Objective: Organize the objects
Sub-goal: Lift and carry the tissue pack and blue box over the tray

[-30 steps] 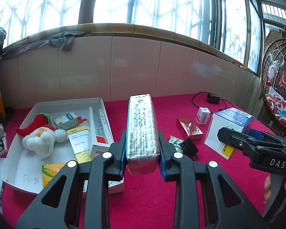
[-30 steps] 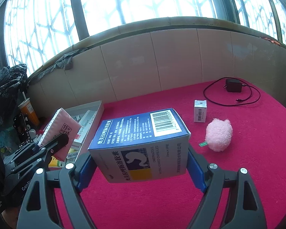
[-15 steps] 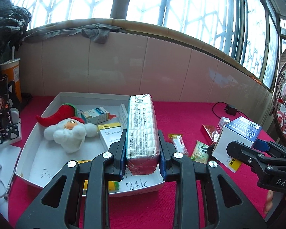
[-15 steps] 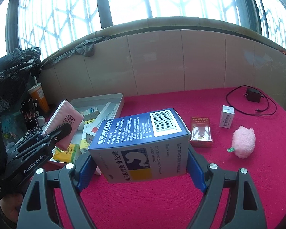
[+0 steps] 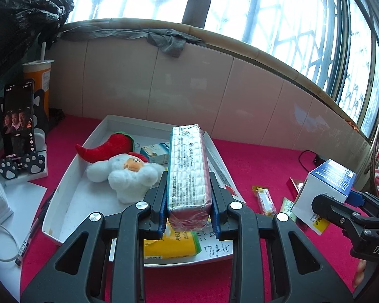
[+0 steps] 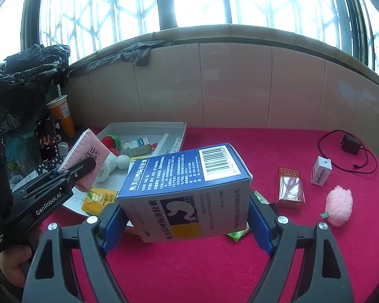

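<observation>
My left gripper (image 5: 188,214) is shut on a pink tissue pack (image 5: 188,169), held over the near part of the white tray (image 5: 63,184). From the right wrist view the same pack (image 6: 84,162) shows in the left gripper (image 6: 75,174) at the left. My right gripper (image 6: 187,224) is shut on a large blue and white medicine box (image 6: 187,192), held above the red tabletop just right of the tray (image 6: 179,136). In the left wrist view that box (image 5: 326,189) and the right gripper (image 5: 341,212) appear at the far right.
The tray holds a Santa plush (image 5: 123,174), a red chili plush (image 5: 103,149), small boxes and a yellow packet (image 5: 169,246). On the red cloth lie a red box (image 6: 290,186), a small white box (image 6: 321,170), a pink fluffy ball (image 6: 338,207), snack sachets (image 5: 265,199) and a charger (image 6: 351,145). A phone on a stand (image 5: 19,126) and an orange cup (image 5: 39,75) stand at the left.
Both grippers have swung left with their loads. The tissue pack now hangs over the tray, and the blue box has come closer to the tray's right side.
</observation>
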The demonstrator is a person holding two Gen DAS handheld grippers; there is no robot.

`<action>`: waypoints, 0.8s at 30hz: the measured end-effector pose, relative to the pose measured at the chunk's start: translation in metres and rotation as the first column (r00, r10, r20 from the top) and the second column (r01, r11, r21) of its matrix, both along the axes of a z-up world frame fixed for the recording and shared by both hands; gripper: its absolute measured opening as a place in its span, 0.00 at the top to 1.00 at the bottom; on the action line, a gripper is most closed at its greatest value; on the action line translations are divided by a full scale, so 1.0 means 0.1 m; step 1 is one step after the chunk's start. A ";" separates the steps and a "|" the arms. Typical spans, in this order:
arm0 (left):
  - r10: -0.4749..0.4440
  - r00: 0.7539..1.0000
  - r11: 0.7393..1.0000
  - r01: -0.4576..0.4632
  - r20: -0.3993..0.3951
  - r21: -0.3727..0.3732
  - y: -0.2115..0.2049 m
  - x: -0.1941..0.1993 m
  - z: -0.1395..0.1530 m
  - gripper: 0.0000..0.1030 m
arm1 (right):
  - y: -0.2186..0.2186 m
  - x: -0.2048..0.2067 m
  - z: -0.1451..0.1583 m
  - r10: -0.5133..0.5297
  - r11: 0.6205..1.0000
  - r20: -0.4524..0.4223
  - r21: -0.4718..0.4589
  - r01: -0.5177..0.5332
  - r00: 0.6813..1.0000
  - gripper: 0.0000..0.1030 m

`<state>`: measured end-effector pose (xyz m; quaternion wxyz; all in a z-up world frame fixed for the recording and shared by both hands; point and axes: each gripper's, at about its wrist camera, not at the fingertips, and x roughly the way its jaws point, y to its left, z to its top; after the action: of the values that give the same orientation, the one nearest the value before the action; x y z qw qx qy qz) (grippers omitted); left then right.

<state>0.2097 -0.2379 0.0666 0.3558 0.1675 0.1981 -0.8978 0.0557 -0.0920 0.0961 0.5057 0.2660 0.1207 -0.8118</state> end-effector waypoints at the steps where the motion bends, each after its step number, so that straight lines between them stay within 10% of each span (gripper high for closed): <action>1: 0.007 1.000 1.000 -0.007 -0.002 0.002 -0.03 0.02 -0.01 0.74 | -0.03 0.02 0.01 0.005 1.000 -0.004 0.003 -0.005 1.000 0.19; 24: 0.098 0.991 0.993 -0.090 -0.091 0.082 -0.63 0.38 -0.18 0.74 | -0.67 0.26 0.09 0.084 0.996 -0.065 0.023 -0.083 0.994 0.19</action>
<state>0.2476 -0.3009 0.0488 0.3812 0.1290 0.2571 -0.8786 0.0816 -0.1590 0.1055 0.5321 0.2390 0.1566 -0.7970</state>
